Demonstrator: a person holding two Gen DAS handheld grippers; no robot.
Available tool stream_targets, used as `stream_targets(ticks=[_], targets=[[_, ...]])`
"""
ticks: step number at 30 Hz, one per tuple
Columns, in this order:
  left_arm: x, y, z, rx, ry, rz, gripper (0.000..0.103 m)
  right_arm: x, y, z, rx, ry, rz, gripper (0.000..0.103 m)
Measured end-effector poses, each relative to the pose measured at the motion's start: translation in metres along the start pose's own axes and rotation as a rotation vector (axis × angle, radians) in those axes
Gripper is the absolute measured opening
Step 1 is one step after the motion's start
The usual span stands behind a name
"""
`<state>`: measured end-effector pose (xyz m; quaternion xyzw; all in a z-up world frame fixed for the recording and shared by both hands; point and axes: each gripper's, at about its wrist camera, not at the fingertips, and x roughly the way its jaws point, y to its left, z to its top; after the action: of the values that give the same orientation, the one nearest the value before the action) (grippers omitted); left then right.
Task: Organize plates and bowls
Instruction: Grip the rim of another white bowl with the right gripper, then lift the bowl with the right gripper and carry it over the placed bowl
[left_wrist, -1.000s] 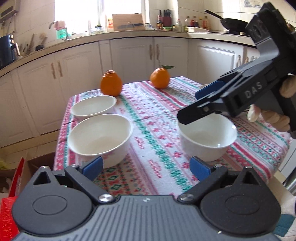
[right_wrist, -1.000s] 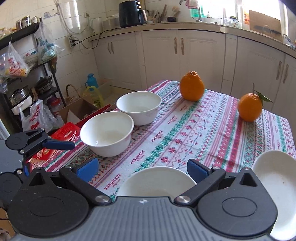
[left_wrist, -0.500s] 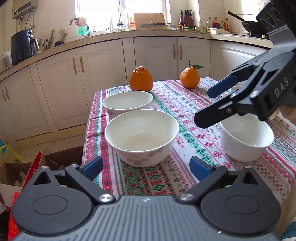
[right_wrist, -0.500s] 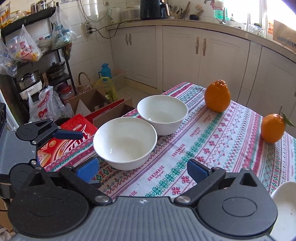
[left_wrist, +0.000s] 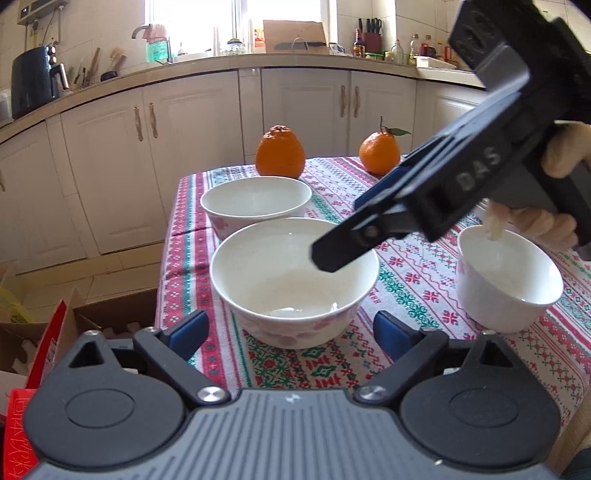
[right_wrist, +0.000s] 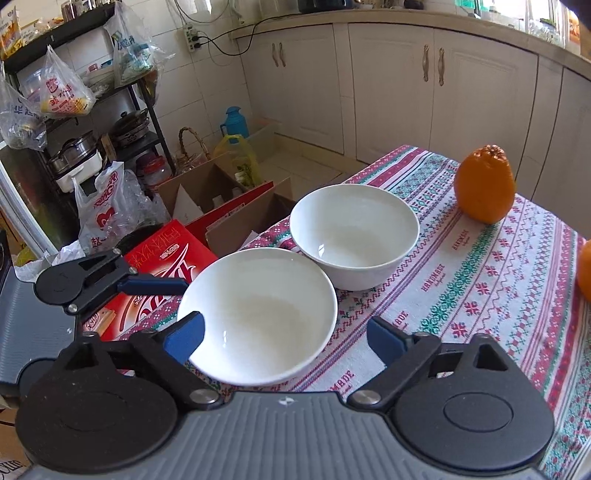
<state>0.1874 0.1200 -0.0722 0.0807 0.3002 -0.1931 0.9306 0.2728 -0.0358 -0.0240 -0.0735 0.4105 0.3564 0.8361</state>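
Three white bowls stand on the patterned tablecloth (left_wrist: 417, 280). The nearest bowl (left_wrist: 295, 280) (right_wrist: 258, 314) lies just ahead of my left gripper (left_wrist: 290, 332), whose jaws are closing with the pads still off it. My right gripper (right_wrist: 284, 338) hangs over the same bowl from the other side. Its jaws are closing too, with the bowl between them, and no pad presses on it. One of its fingers (left_wrist: 332, 251) reaches over the bowl's rim. A second bowl (left_wrist: 256, 201) (right_wrist: 354, 232) sits behind it, and a smaller bowl (left_wrist: 506, 280) stands to the right.
Two oranges (left_wrist: 280, 153) (left_wrist: 379, 153) sit at the table's far end. The table edge (left_wrist: 166, 280) drops off left of the bowls, with cardboard boxes (right_wrist: 221, 192) and a red box (right_wrist: 166, 254) on the floor there. A hand (left_wrist: 554, 229) holds the right gripper above the small bowl.
My right gripper swung from above the small bowl to over the near large bowl. The left gripper closed in on that bowl too. Both pairs of jaws narrowed a little.
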Motion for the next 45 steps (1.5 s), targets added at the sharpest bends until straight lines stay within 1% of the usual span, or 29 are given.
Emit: stream_targets(ticks=[4, 8, 10, 14, 16, 18, 22, 32, 38, 45], targets=[[0.004, 0.002, 0.001, -0.012, 0.005, 0.003, 0.085, 0.011, -0.002, 0.005, -0.004, 0.019, 0.008, 0.084], [0.006, 0.002, 0.002, -0.001, 0.011, -0.010, 0.083, 0.017, -0.006, 0.009, 0.004, 0.025, 0.012, 0.082], [0.007, 0.002, 0.002, 0.004, 0.013, -0.015, 0.081, 0.020, -0.008, 0.011, 0.011, 0.029, 0.019, 0.077], [0.008, 0.003, 0.002, 0.006, 0.015, -0.015, 0.080, 0.027, -0.009, 0.015, 0.009, 0.041, 0.024, 0.071], [0.008, 0.003, 0.002, 0.010, 0.014, -0.017, 0.080, 0.030, -0.010, 0.015, 0.012, 0.048, 0.025, 0.062], [0.007, 0.003, 0.002, 0.014, 0.014, -0.018, 0.080, 0.033, -0.011, 0.015, 0.018, 0.057, 0.023, 0.057], [0.007, 0.003, 0.002, 0.018, 0.015, -0.020, 0.079, 0.034, -0.013, 0.013, 0.034, 0.057, 0.041, 0.055], [0.006, -0.002, 0.005, 0.051, 0.029, -0.019, 0.079, 0.030, -0.012, 0.012, 0.036, 0.054, 0.041, 0.055], [-0.001, -0.008, 0.009, 0.061, 0.028, -0.033, 0.079, 0.016, -0.009, 0.006, 0.039, 0.042, 0.038, 0.055], [-0.019, -0.019, 0.014, 0.084, 0.021, -0.050, 0.079, -0.012, -0.005, -0.002, 0.036, 0.023, 0.045, 0.055]])
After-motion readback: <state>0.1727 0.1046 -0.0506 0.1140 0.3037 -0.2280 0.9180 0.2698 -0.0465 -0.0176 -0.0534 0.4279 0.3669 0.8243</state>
